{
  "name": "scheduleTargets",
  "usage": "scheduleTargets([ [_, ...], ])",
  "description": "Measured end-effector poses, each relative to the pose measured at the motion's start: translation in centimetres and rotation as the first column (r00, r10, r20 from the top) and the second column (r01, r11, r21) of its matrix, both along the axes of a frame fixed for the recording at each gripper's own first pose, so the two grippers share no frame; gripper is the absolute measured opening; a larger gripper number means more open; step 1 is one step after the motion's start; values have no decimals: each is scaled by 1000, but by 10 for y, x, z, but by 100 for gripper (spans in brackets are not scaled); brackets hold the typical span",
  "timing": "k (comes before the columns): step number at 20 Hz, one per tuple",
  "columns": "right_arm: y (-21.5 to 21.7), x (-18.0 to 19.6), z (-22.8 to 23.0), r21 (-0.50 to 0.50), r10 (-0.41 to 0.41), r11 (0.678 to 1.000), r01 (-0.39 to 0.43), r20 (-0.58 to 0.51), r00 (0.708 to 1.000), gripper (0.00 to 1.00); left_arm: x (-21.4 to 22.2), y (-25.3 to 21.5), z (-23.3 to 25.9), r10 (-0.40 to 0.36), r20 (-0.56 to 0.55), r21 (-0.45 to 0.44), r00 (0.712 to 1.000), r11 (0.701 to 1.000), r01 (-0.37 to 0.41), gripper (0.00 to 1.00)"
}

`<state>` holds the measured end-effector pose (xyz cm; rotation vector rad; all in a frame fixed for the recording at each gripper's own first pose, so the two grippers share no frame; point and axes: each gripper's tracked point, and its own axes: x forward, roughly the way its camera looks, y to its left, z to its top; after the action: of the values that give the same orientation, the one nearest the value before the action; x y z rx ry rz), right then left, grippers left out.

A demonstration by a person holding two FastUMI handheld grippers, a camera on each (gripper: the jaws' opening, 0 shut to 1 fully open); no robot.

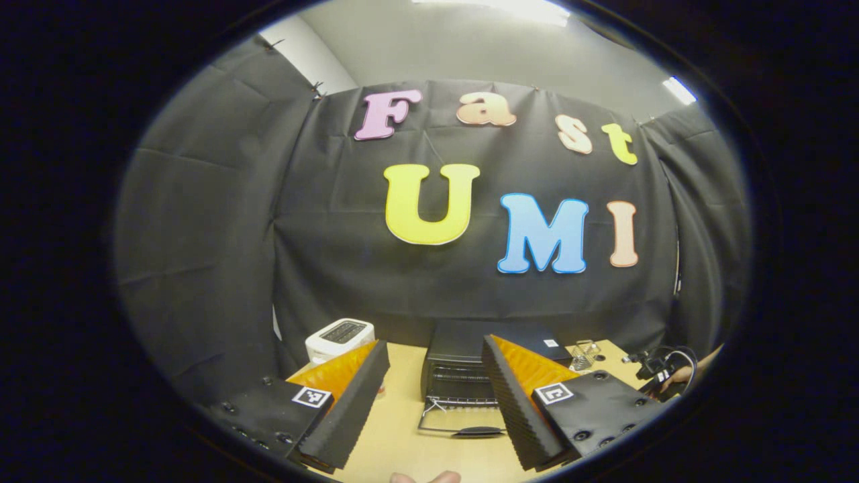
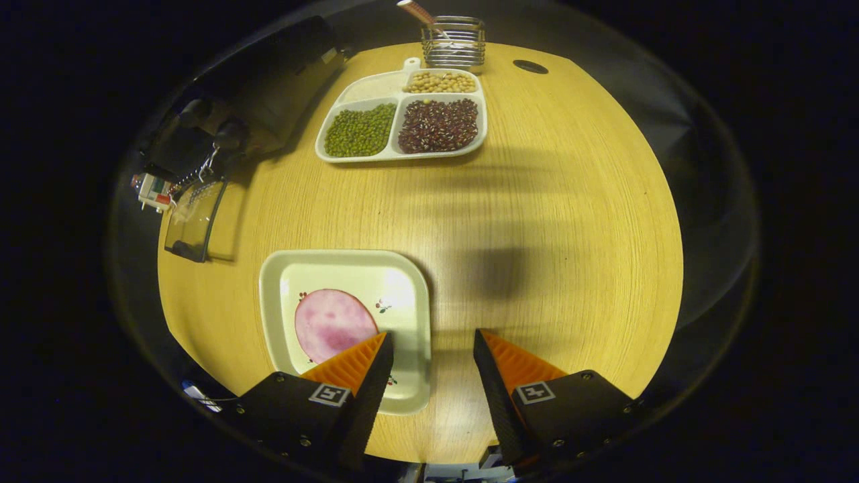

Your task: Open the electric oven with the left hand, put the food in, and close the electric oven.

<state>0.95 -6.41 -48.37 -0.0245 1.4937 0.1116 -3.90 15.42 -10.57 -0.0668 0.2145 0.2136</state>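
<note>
Oven (image 1: pixel 463 376) door apparently down; ham (image 2: pixel 333 325) on plate (image 2: pixel 402 282). Both grippers (image 1: pixel 435 396) (image 2: pixel 429 365) released. Loading step: right must grasp ham.

Oven (image 1: pixel 463 372) front partly behind fingers (image 1: pixel 517 396).

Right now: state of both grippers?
Left gripper: open, holding nothing, facing the open oven.
Right gripper: open, holding nothing, above the plate edge.
</note>
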Motion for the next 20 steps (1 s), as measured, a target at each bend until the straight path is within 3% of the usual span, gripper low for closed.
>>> scheduleTargets([
  [4,12,0,9,10,-21,1000,21,22,1000,15,4,1,-8,11,-4,-31,1000,999,-11,93],
  [5,18,1,19,11,-32,999,32,16,999,14,5,0,-9,11,-6,-39,1000,999,-11,92],
  [6,14,2,8,29,-40,999,39,29,999,5,5,-1,-9,7,-8,-46,1000,999,-8,92],
  [8,13,-1,7,82,-77,994,74,30,997,5,9,-4,-10,-2,-7,-48,1000,999,2,91],
  [9,12,1,8,111,-108,988,106,18,994,5,10,-5,-9,-7,-6,-43,1000,999,7,98],
  [12,9,-5,10,209,-208,956,204,1,978,1,15,0,-2,-6,2,-30,1000,1000,6,95],
  [13,11,-8,9,248,-233,942,227,-6,972,1,14,1,0,-5,3,-31,1000,999,5,98],
  [14,12,-9,11,290,-262,923,255,-13,965,1,15,2,1,-2,3,-33,1000,999,2,92],
  [16,13,-12,13,366,-321,878,308,-25,947,0,17,2,1,3,1,-38,1000,999,-3,93],
  [18,17,-14,17,440,-396,814,380,-59,916,1,19,-1,1,0,-2,-42,1000,999,0,94],
  [20,16,-25,15,454,-451,768,451,-117,885,0,22,-6,1,-11,-3,-44,1000,999,11,95],
])
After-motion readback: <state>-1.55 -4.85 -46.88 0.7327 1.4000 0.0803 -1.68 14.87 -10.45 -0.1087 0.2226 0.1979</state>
